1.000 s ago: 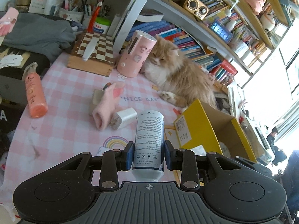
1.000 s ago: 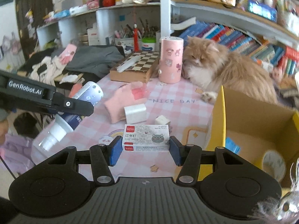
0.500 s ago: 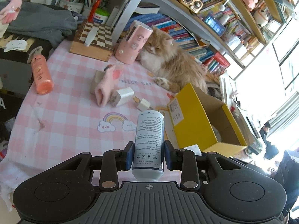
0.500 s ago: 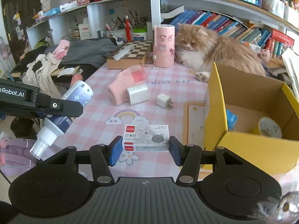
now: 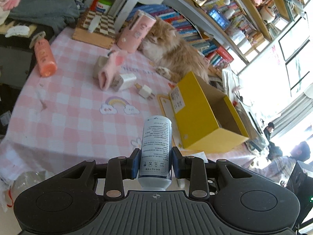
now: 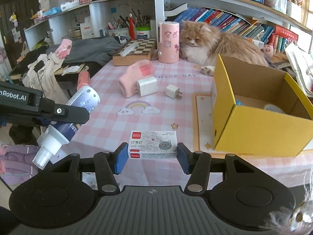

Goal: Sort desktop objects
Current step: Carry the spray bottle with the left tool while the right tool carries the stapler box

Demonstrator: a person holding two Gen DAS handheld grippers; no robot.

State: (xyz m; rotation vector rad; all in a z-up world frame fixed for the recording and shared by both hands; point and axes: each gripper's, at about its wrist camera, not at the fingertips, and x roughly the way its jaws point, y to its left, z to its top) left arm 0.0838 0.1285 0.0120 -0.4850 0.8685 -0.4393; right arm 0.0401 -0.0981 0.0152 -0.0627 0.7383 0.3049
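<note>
My left gripper [image 5: 155, 164] is shut on a white and blue spray bottle [image 5: 156, 146], held above the table's near edge; the bottle also shows in the right wrist view [image 6: 74, 115], tilted with its nozzle down. My right gripper [image 6: 152, 157] is shut on a small box of staples [image 6: 153, 144] above the near edge of the table. A yellow cardboard box [image 6: 252, 125] stands open at the right, with a few items inside; it also shows in the left wrist view [image 5: 197, 113].
On the pink checked cloth [image 6: 109, 121] lie a pink glove [image 6: 133, 78], two white chargers [image 6: 146, 86] [image 6: 173, 92], a pink tumbler [image 6: 168, 42], a chessboard [image 6: 135, 51] and an orange bottle [image 5: 44, 58]. A cat [image 6: 219, 43] lies behind the box.
Both grippers have pulled back and up from the table with their objects still held. More of the table and the yellow box's inside has come into view.
</note>
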